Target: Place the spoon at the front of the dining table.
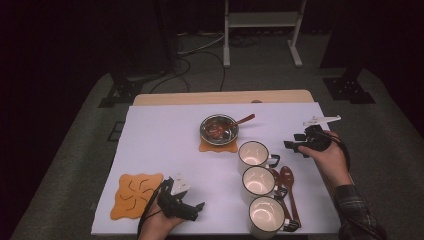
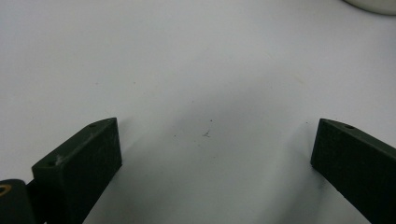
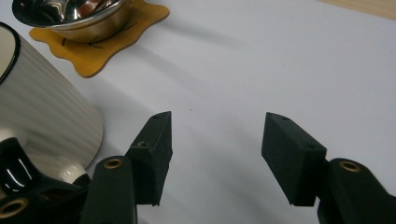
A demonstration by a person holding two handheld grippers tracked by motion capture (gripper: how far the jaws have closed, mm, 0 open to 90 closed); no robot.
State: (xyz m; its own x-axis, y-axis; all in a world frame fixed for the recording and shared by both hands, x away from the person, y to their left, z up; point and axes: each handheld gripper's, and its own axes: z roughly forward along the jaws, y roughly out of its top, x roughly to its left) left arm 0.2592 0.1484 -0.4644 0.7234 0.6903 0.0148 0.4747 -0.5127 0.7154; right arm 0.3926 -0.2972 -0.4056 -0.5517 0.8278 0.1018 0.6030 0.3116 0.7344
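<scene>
White tabletop: three mugs, two mats.

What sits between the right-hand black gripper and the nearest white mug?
Nothing: in the high view, bare white tabletop separates the right gripper from the ribbed white mug with a black handle. The right gripper view shows its open jaws over bare surface.

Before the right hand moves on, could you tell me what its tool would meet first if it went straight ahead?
Probably the farthest mug: the right tool, open and empty, points left toward its handle; depth is uncertain.
</scene>
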